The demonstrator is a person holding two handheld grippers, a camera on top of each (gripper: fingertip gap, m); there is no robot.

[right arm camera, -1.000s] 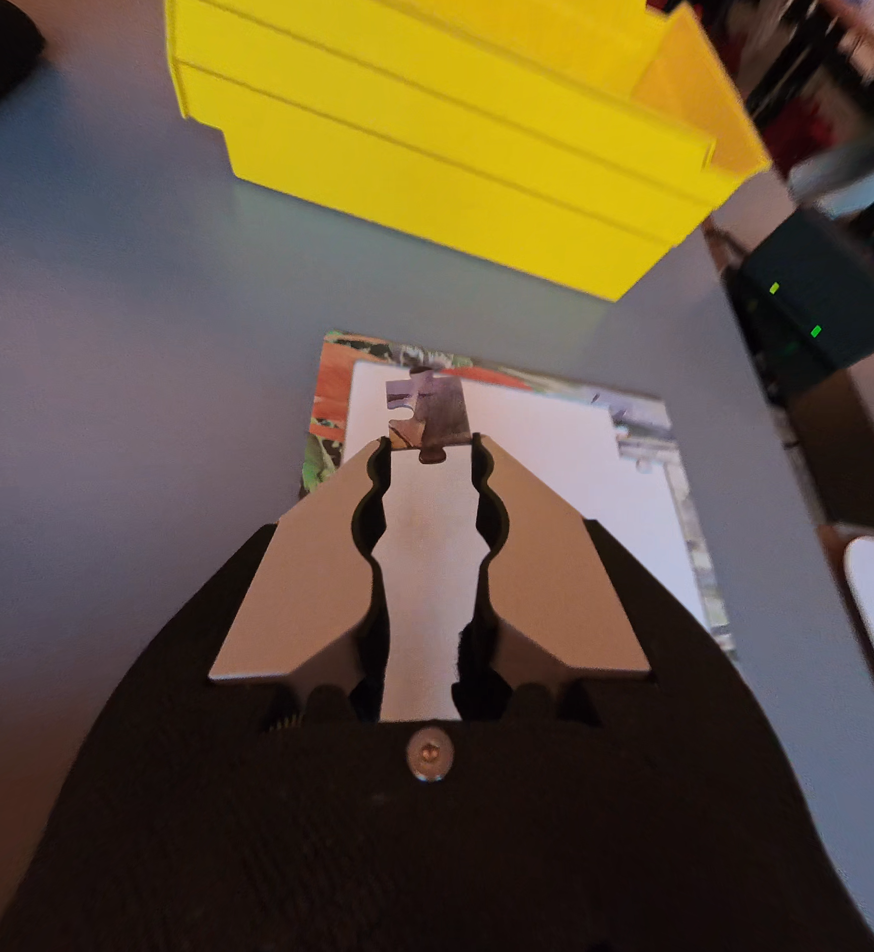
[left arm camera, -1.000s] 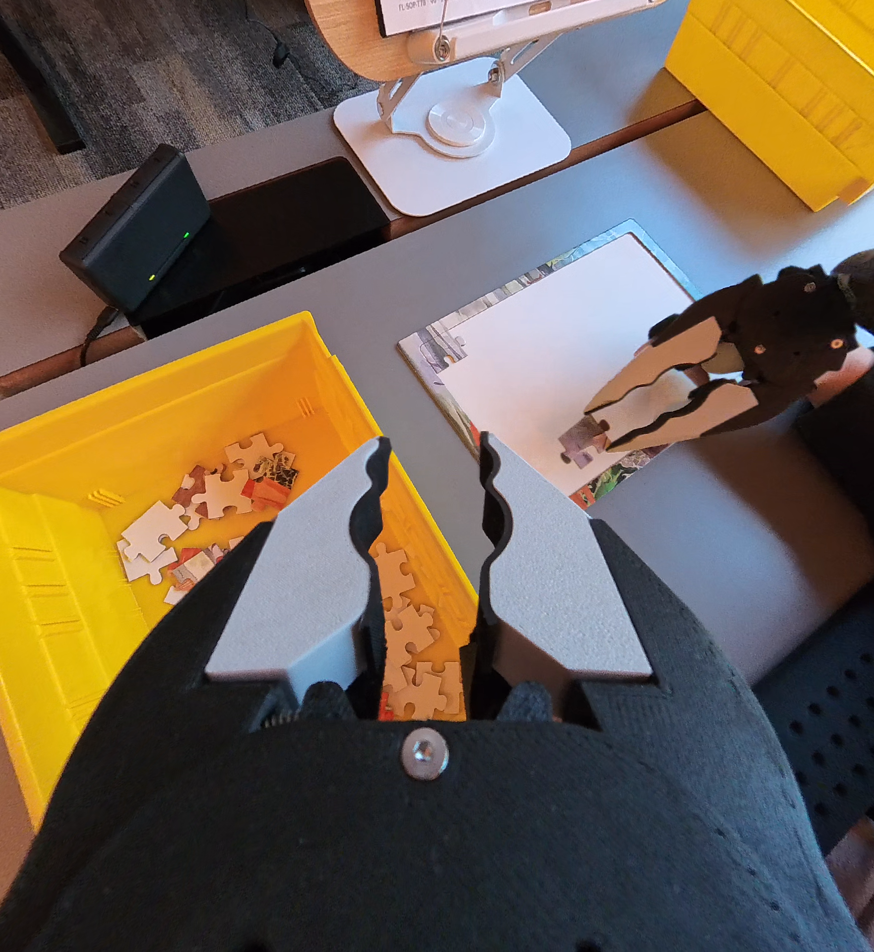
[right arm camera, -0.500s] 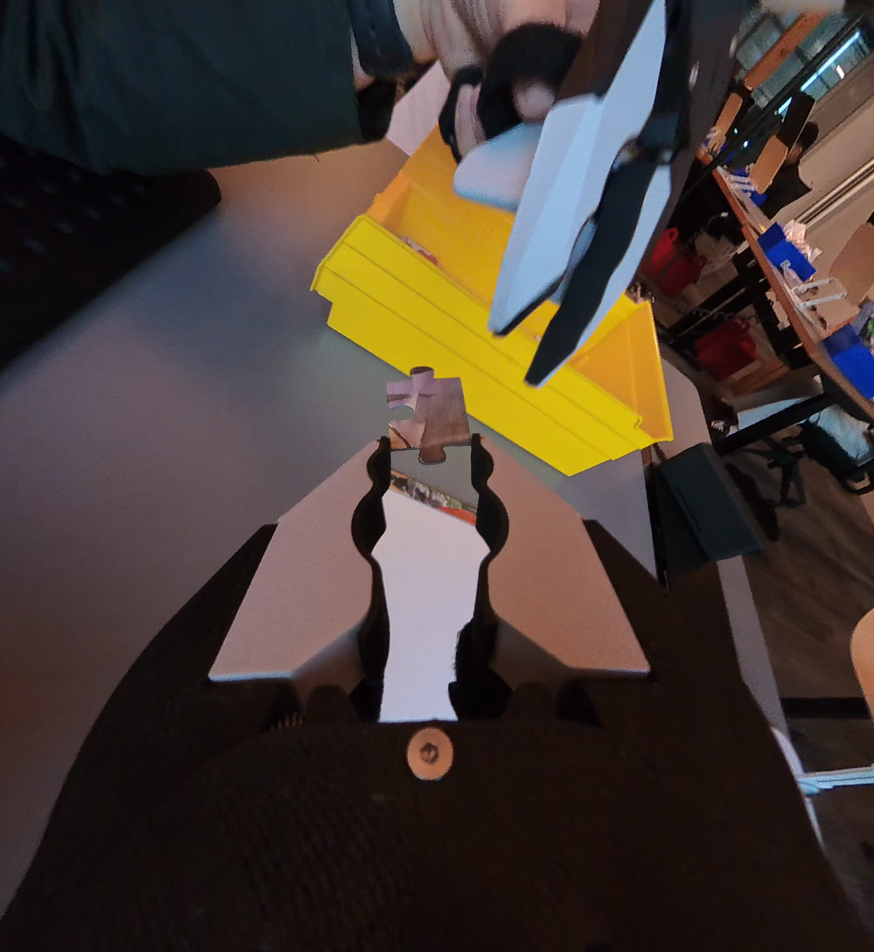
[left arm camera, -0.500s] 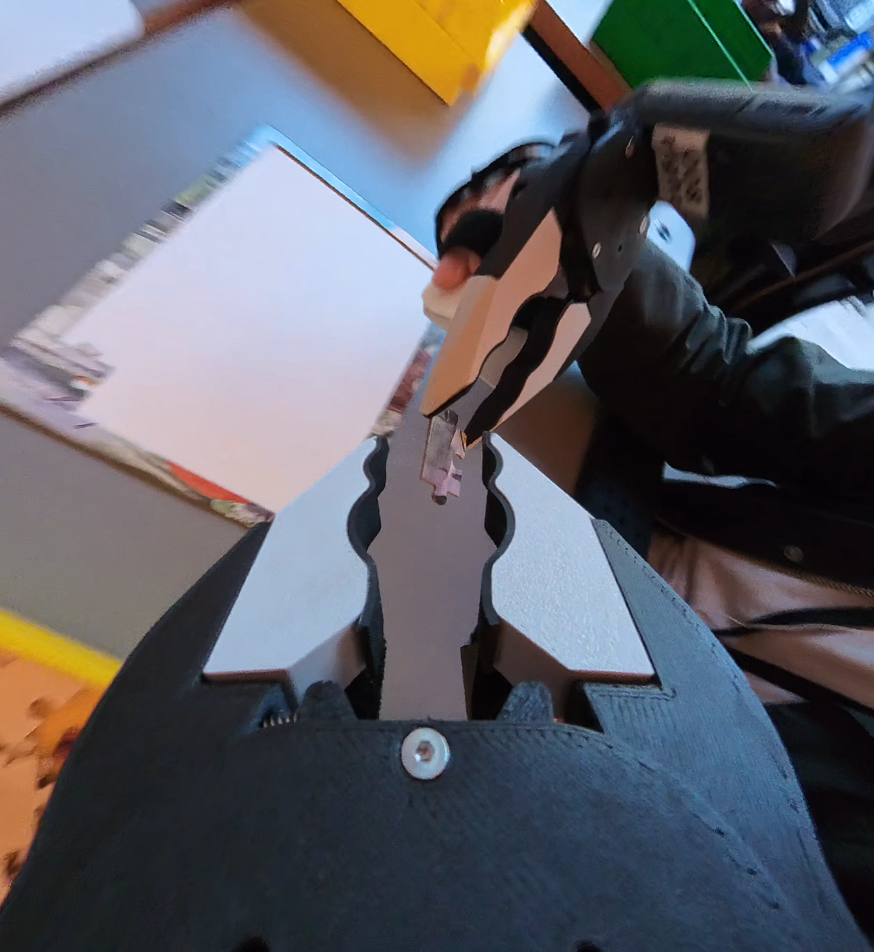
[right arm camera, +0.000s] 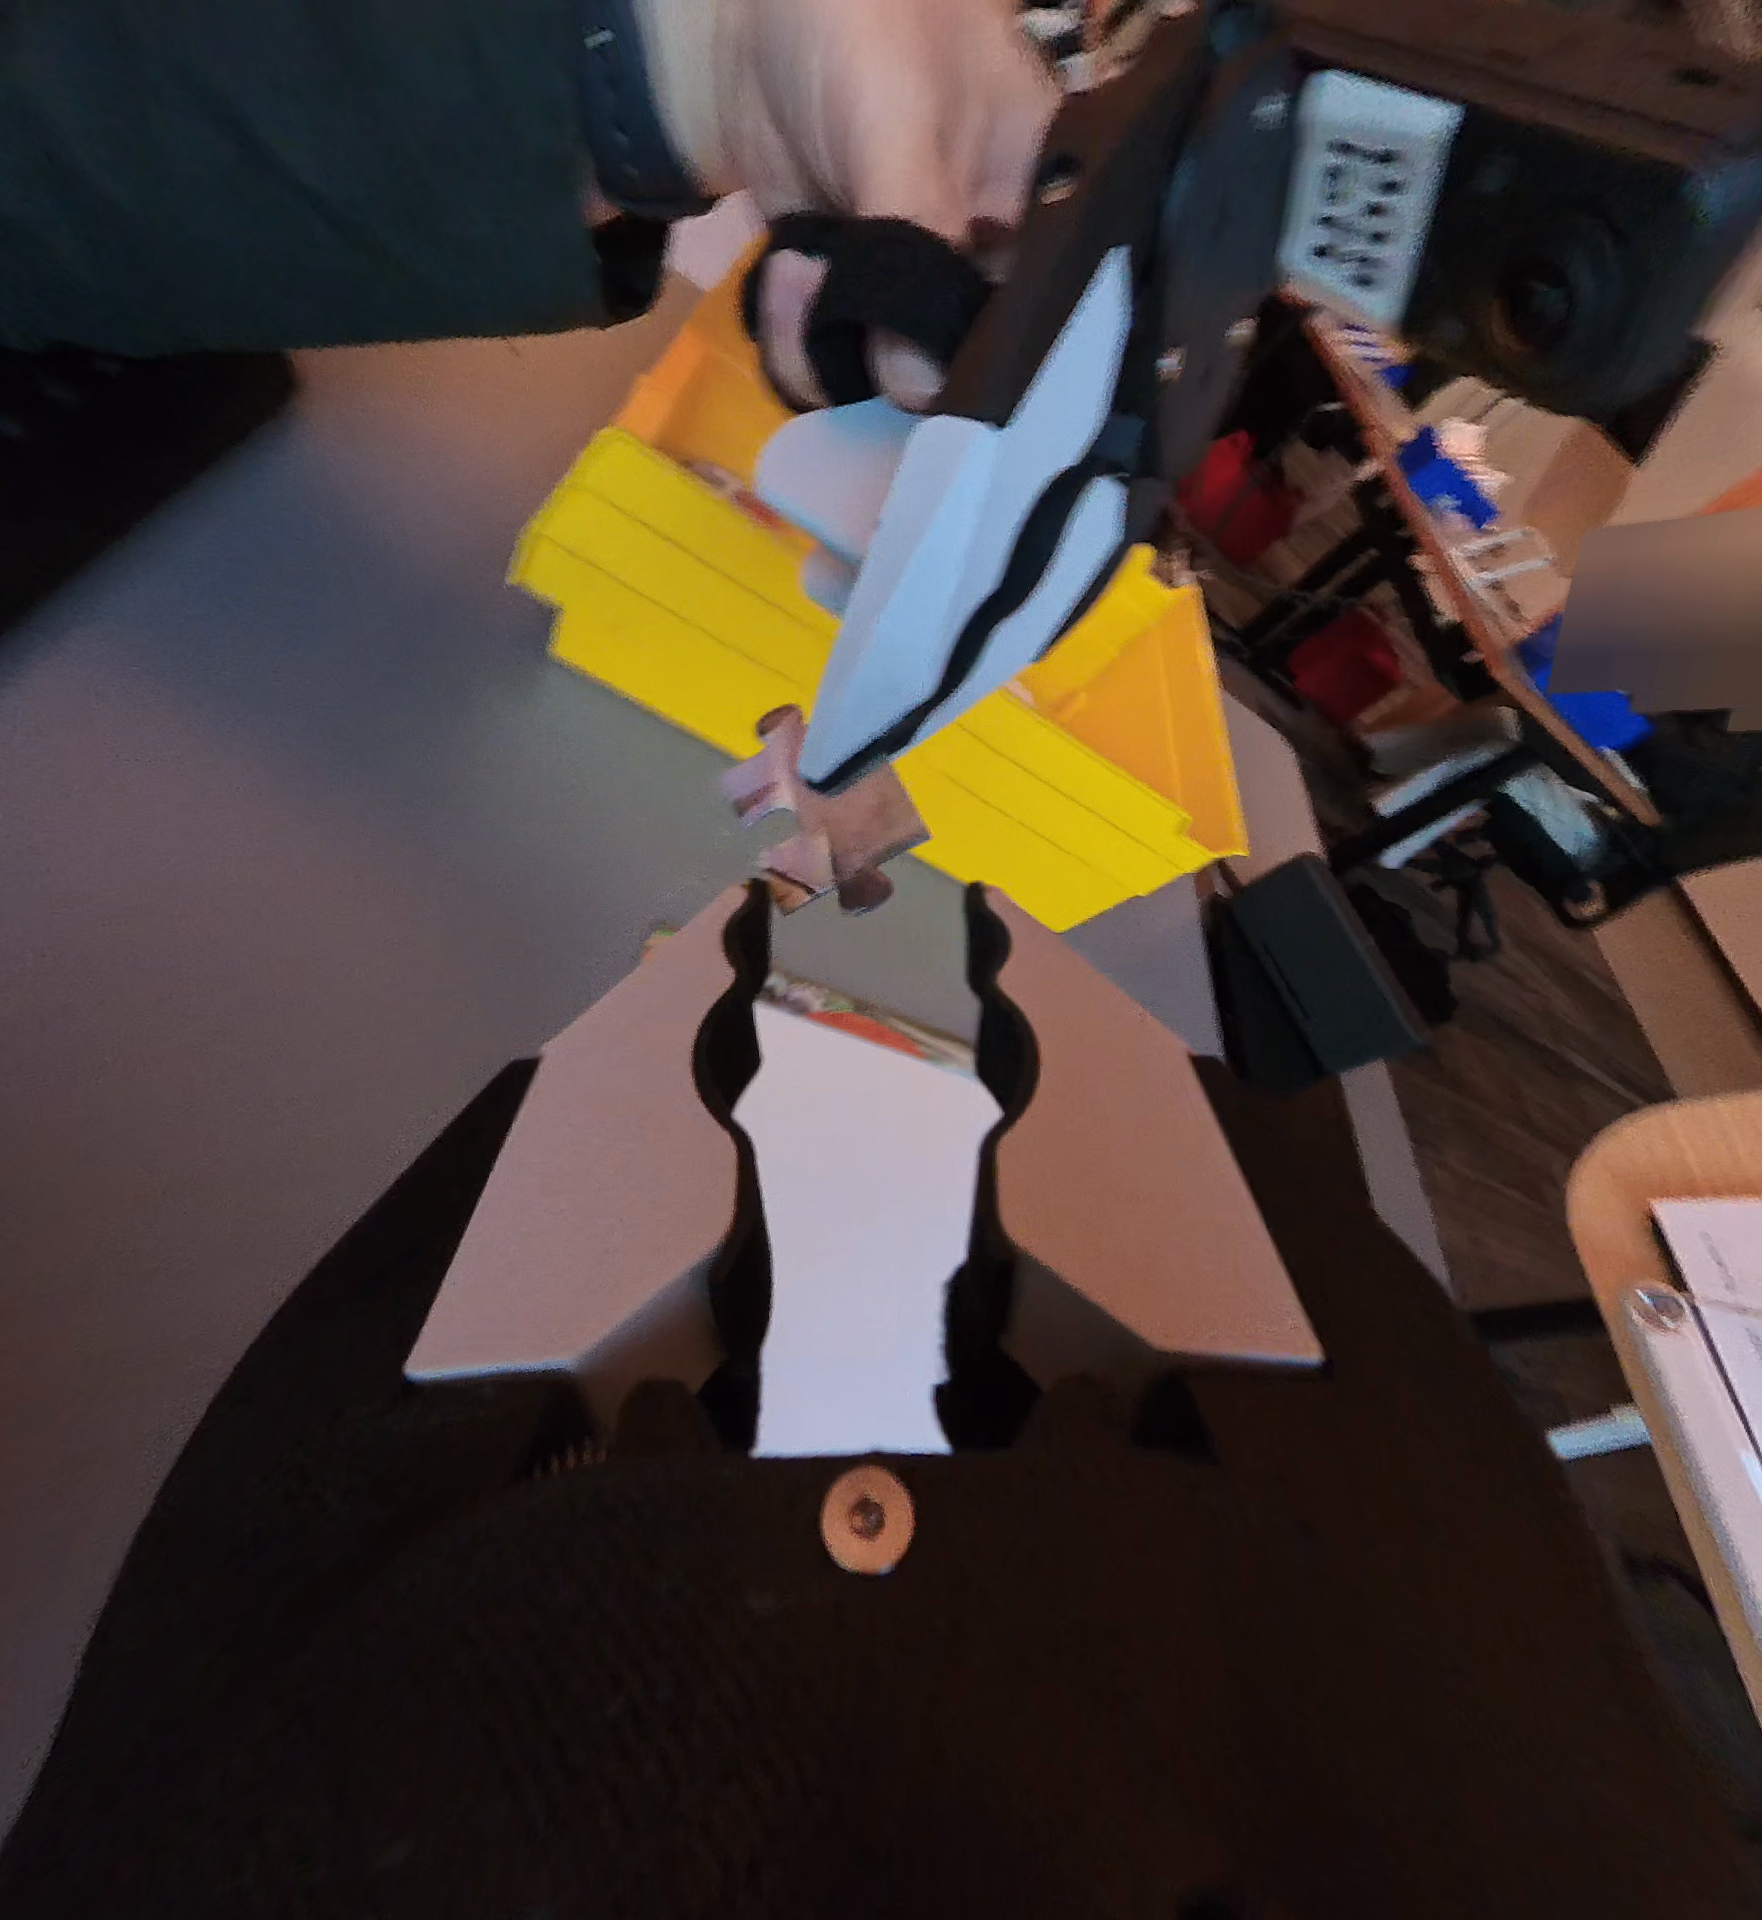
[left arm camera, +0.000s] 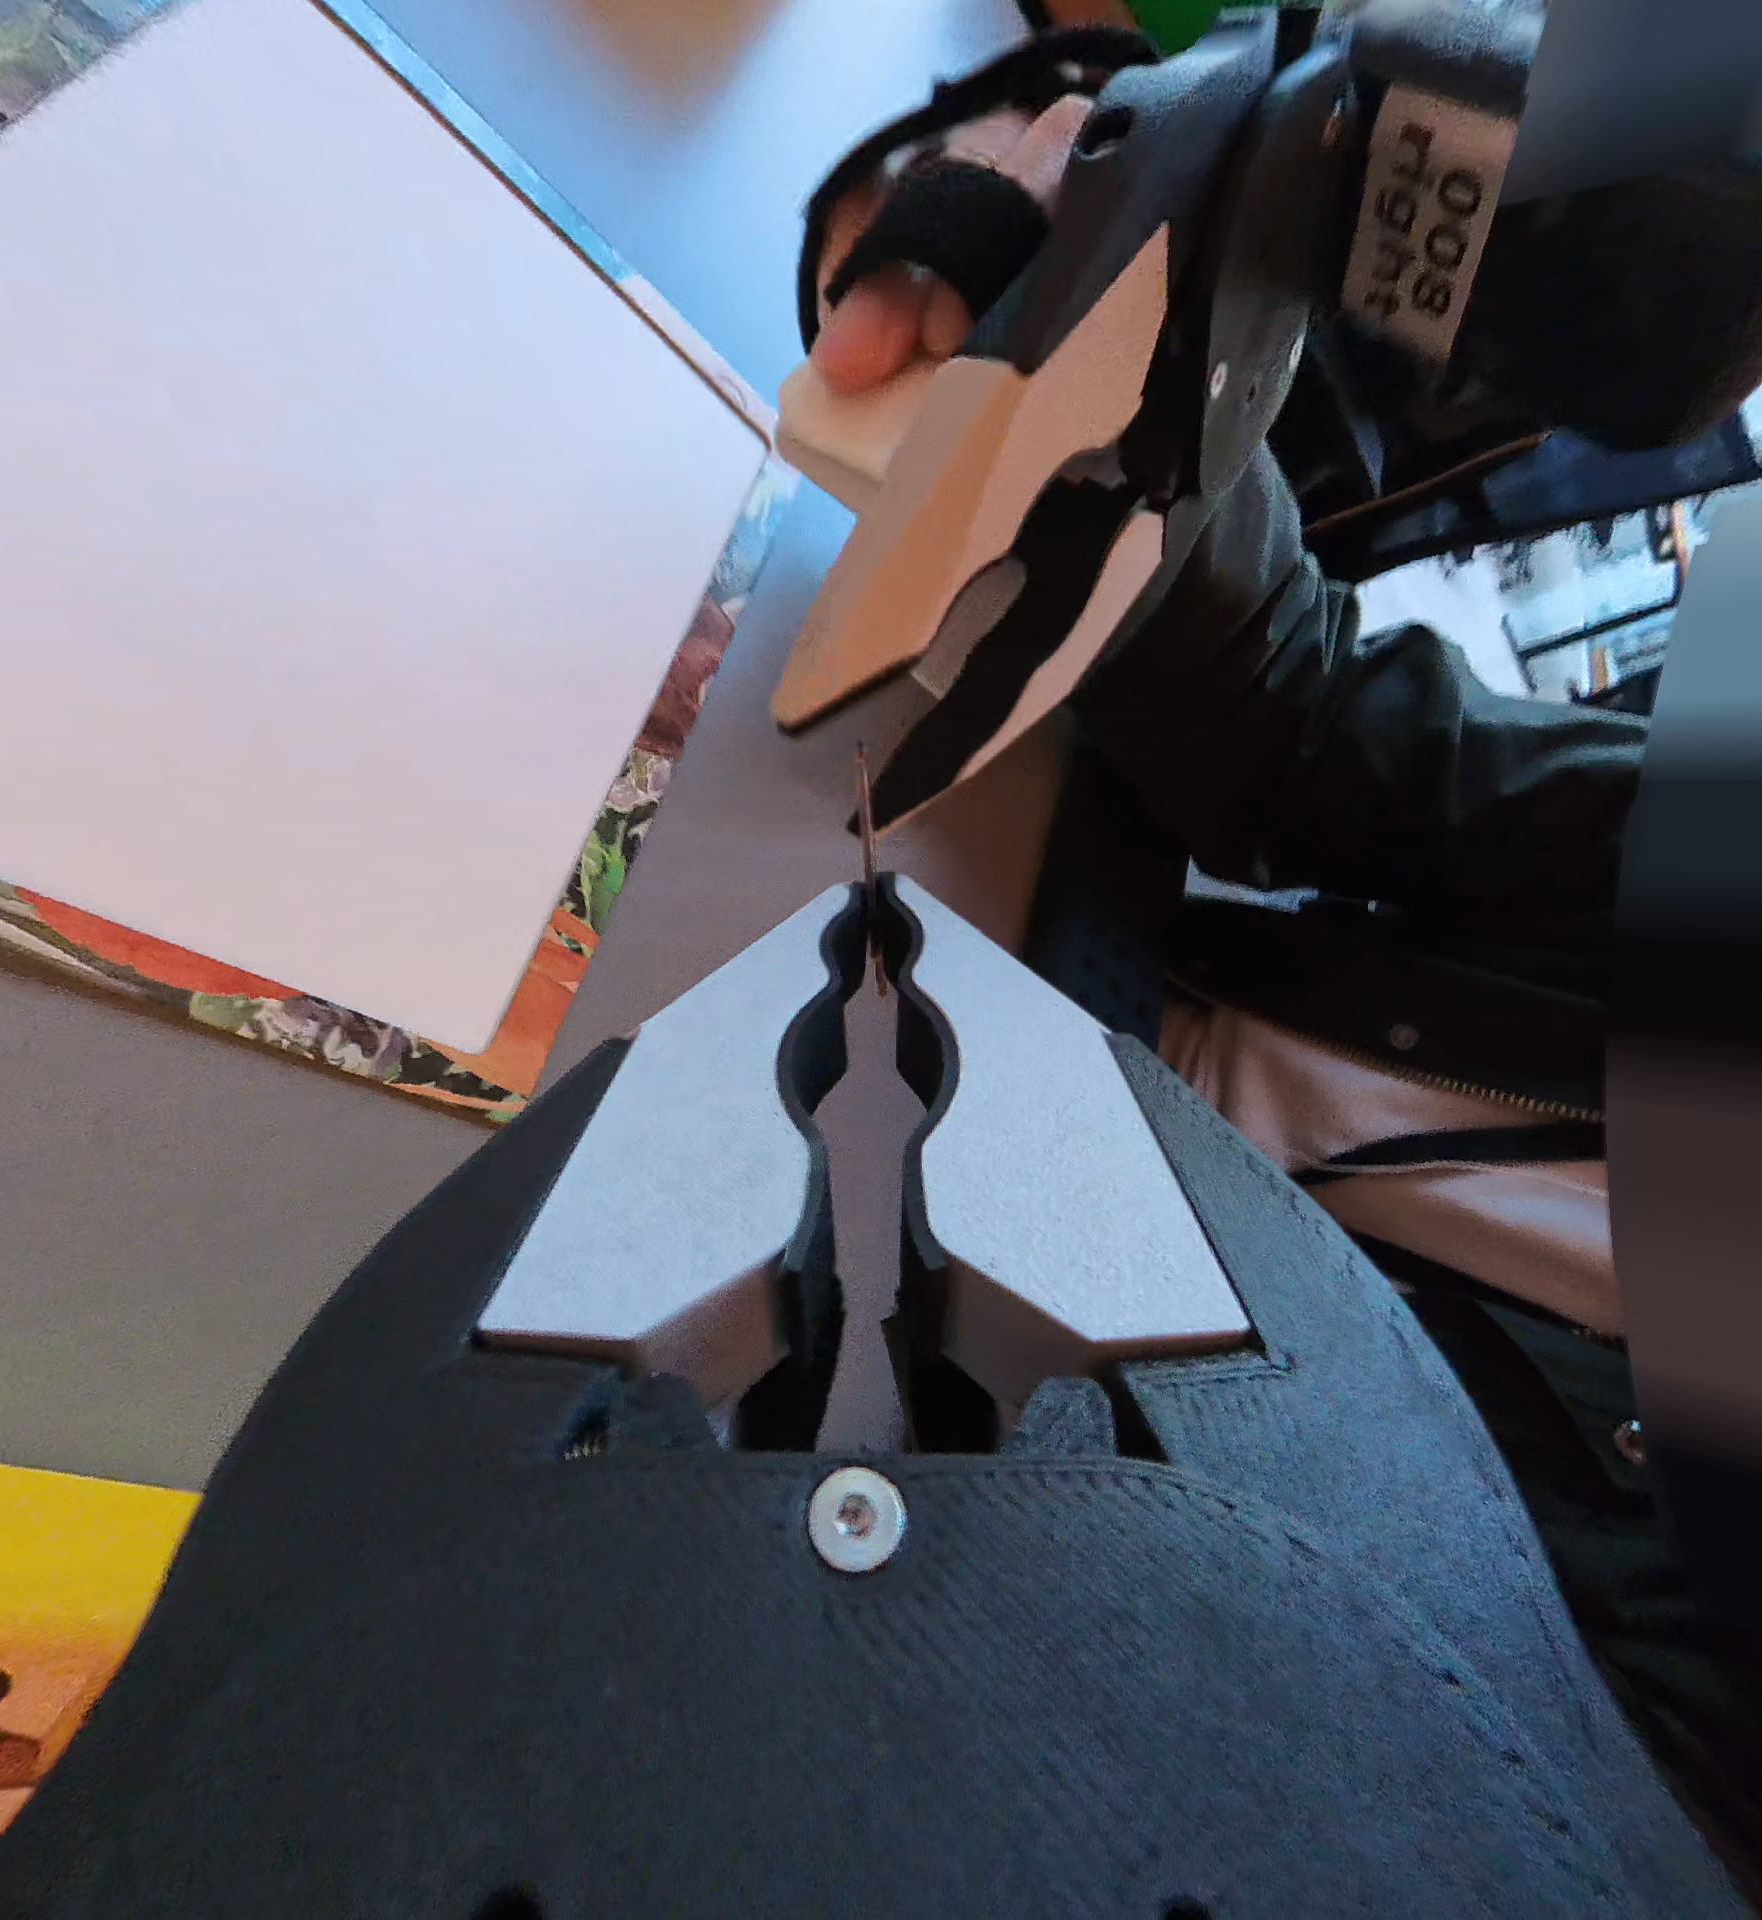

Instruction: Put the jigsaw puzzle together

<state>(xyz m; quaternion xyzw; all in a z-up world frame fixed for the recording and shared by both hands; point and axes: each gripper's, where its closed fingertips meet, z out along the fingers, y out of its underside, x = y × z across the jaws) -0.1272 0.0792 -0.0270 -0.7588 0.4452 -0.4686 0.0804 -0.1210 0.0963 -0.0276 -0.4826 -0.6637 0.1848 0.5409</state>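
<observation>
Between our two grippers, above the table (right arm camera: 181, 831), hangs one piece (right arm camera: 825, 821). From the left wrist we see it only edge-on, a thin upright sliver. Our left gripper (left arm camera: 872, 904) is closed on it, tips pinching its near edge. Our right gripper (right arm camera: 861, 904) stands parted, the piece just past its tips. Blur hides whether those tips touch it. Below lies the board (left arm camera: 285, 499), its far edges cut off.
</observation>
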